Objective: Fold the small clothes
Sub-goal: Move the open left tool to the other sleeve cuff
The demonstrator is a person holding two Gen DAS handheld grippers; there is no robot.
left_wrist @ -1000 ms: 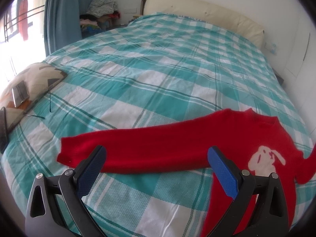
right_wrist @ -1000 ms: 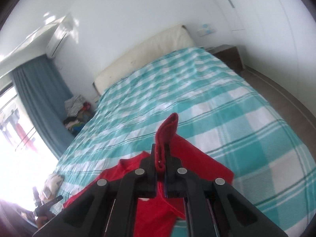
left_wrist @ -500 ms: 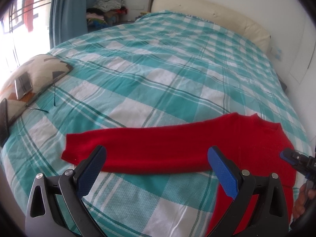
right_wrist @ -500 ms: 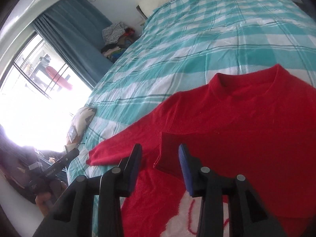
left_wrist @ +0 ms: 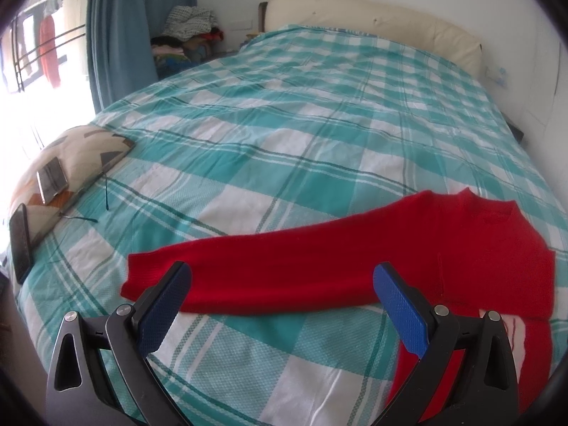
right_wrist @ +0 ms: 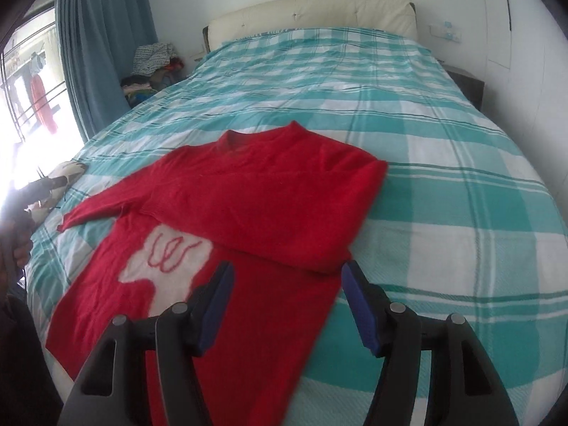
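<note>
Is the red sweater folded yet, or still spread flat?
Partly folded: on the red sweater one sleeve lies folded across the chest, while the other sleeve still stretches out over the bed.

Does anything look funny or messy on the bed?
Only the red sweater looks lopsided: one sleeve is folded across its chest, while the other sleeve sticks straight out over the checked bedspread. That is just a fold half done. Nothing looks torn or spilled.

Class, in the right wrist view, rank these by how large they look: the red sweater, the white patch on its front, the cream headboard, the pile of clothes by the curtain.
1. red sweater
2. cream headboard, though distance shrinks it
3. white patch
4. pile of clothes, also far off
</note>
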